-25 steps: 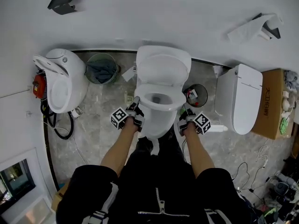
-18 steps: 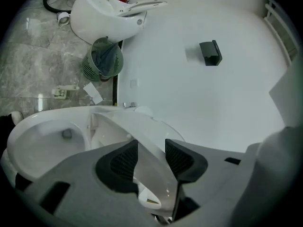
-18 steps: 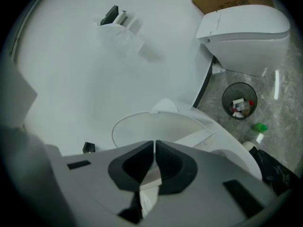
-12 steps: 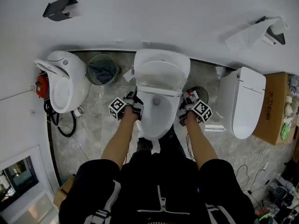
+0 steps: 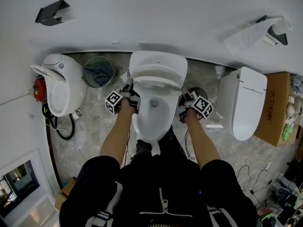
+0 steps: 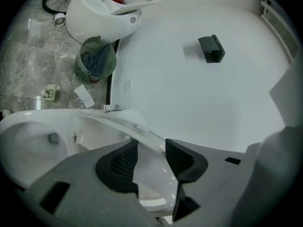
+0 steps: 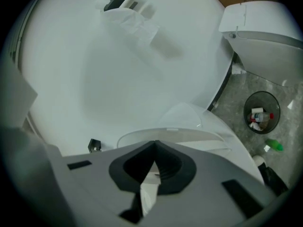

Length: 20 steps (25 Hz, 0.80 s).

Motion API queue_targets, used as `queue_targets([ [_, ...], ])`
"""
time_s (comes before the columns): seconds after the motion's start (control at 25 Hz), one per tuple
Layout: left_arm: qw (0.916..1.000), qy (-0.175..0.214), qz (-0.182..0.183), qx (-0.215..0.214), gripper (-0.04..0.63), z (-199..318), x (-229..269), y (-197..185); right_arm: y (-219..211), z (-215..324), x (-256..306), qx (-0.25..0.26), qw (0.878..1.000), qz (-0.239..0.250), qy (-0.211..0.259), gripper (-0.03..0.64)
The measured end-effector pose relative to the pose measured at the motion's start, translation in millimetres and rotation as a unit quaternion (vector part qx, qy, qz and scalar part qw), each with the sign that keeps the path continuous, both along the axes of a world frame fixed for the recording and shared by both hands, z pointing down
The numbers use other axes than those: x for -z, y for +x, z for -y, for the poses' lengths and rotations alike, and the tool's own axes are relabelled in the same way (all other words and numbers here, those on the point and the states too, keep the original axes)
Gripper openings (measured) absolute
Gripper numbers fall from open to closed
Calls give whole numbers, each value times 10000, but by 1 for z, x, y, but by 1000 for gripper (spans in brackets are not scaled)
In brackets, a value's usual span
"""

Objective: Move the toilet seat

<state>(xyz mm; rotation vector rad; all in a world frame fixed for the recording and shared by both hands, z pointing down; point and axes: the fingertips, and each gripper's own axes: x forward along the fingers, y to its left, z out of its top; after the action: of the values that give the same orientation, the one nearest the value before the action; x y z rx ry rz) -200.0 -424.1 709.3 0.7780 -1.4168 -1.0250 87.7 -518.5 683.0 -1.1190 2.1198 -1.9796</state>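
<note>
My left gripper's jaws are pinching the toilet seat alone, my right gripper's pressing together empty, risking a slip.

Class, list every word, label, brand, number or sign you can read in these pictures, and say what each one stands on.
No text can be read outright.
Cardboard box: dark print down its side, too blurred to read.
Containers in the black bin: labels too small to read.
Left gripper and right gripper: cubes bear black-and-white square patterns, no words.
</note>
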Motion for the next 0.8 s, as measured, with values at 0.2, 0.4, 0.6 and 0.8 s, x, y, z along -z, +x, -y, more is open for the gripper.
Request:
queue_targets([
  [0.2, 9999, -51, 60, -92, 190, 14, -2, -5, 14, -13, -4, 136, 9999, -67, -73, 2],
  [0.4, 9998, -77, 41, -179, 192, 25, -5, -8, 36, -27, -5, 80, 9998, -163, -92, 2],
  [0.6, 9995, 197, -57, -227, 185, 28, -3, -9, 53, -45, 0, -34, 9999, -140, -59, 2],
  [0.8, 9986, 501, 57, -129, 112, 13, 12, -11, 56, -68, 13, 84, 9997, -201, 104, 2],
])
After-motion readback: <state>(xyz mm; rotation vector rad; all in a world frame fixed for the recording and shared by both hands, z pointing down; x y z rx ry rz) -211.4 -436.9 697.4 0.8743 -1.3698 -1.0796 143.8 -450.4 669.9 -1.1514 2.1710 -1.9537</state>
